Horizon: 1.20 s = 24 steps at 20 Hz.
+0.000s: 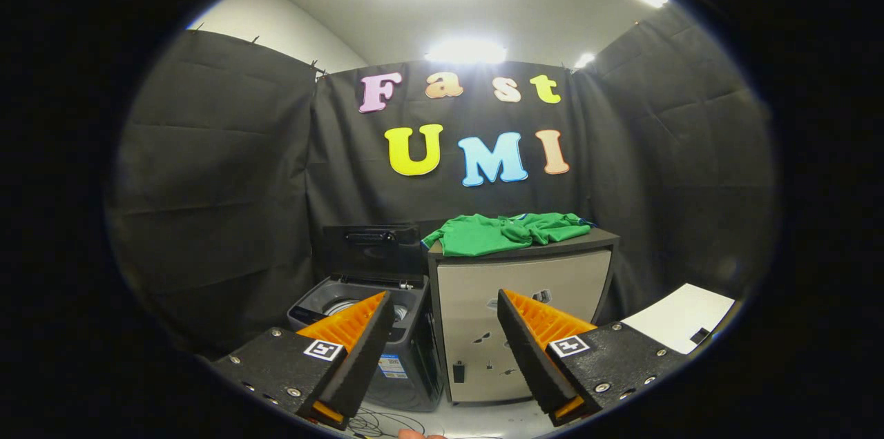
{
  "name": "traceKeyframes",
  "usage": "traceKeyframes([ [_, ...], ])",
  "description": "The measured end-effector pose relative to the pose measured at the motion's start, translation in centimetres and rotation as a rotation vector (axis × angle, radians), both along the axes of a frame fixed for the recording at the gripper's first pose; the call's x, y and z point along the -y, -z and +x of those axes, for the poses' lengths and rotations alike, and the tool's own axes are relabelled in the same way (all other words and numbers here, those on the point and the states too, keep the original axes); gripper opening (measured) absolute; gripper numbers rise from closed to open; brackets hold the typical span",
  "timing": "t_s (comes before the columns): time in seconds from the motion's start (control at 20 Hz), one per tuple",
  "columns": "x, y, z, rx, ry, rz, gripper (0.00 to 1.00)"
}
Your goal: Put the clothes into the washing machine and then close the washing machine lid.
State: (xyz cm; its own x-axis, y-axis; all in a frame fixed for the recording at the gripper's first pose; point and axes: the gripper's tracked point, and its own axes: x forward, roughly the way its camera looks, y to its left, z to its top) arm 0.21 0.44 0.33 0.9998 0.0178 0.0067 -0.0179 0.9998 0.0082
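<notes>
Standing far right, cabinet [519,315]; left beside it, washing machine [366,328], lid [373,251] up. Green clothes [507,232] heaped on the cabinet top. Gripper [442,349] wide open, empty, well short. Risk: a shallow pinch could drop trailing fabric outside the drum.

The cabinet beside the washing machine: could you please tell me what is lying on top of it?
A crumpled green garment lies on the cabinet. Whatever is under the cloth is hidden. The gripper, jaws open and holding nothing, is well short of it.
</notes>
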Motion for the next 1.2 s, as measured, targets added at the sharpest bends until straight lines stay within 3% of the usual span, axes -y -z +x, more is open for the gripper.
traceKeyframes([
  [0.7,-0.6,-0.4,0.1,0.009,-0.013,0.001,0.93],
  [0.95,-0.7,-1.7,2.1,0.036,-0.013,0.011,0.93],
  [1.2,1.4,-3.9,7.3,0.024,0.065,0.011,0.93],
])
